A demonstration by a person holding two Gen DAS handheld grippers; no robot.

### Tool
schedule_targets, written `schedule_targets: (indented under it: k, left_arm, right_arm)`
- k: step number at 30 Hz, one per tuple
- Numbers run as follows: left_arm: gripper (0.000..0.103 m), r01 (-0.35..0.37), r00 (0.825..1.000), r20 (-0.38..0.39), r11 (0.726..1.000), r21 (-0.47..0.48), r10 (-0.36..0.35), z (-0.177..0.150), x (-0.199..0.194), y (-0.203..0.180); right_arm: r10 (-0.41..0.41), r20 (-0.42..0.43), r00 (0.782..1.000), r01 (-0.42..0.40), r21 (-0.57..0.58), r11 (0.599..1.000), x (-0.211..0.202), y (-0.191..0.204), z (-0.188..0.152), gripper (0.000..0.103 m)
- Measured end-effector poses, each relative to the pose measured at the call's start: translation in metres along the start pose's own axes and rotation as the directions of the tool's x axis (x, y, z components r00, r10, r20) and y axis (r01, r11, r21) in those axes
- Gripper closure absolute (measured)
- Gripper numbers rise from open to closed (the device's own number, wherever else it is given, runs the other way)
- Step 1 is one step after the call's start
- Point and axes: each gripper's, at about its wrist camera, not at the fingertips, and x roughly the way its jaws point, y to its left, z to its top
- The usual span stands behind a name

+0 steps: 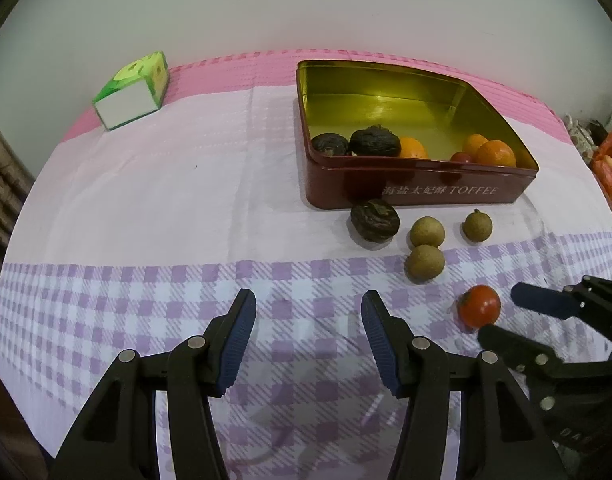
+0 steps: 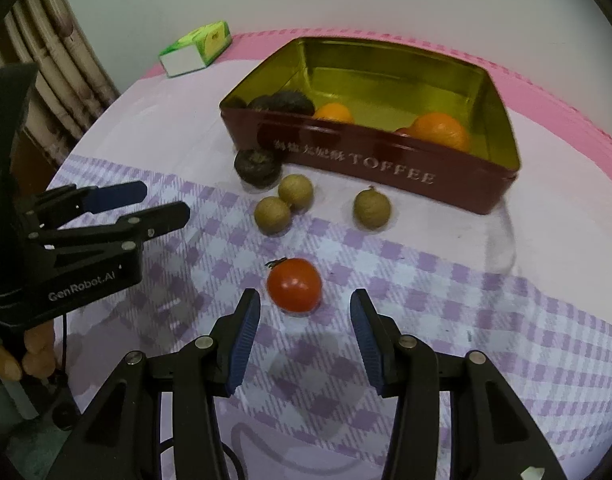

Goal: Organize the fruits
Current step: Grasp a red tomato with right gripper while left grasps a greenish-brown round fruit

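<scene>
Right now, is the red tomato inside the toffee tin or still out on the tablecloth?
Out. The tomato lies on the checked tablecloth, in front of the tin.

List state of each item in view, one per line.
Tin: lidless, holds oranges and dark fruits.
Tomato: on cloth, just ahead of right tool, untouched.
Longans: three loose on cloth by tin.
Dark fruit: outside, against tin wall.
Green box: lying at far edge.
Left tool: open, empty.
Right tool: open, empty.
</scene>
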Motion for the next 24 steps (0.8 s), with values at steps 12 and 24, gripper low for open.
schedule_targets:
  k: [12, 24]
  left_arm:
    - [0.047, 0.015, 1.000, -0.020, 1.000, 0.005, -0.015, 0.003, 0.007, -0.007]
    - [0.047, 0.033, 0.999, -0.021, 0.999, 0.014, -0.033, 0.002, 0.005, -0.017]
  right_arm:
    - [-0.004, -0.015, 1.000, 0.004, 0.001, 1.000, 0.015, -0.001, 0.002, 0.068]
    - [-0.034, 0.002, 0.999, 0.034, 0.042, 0.999, 0.012, -0.014, 0.004, 0.074]
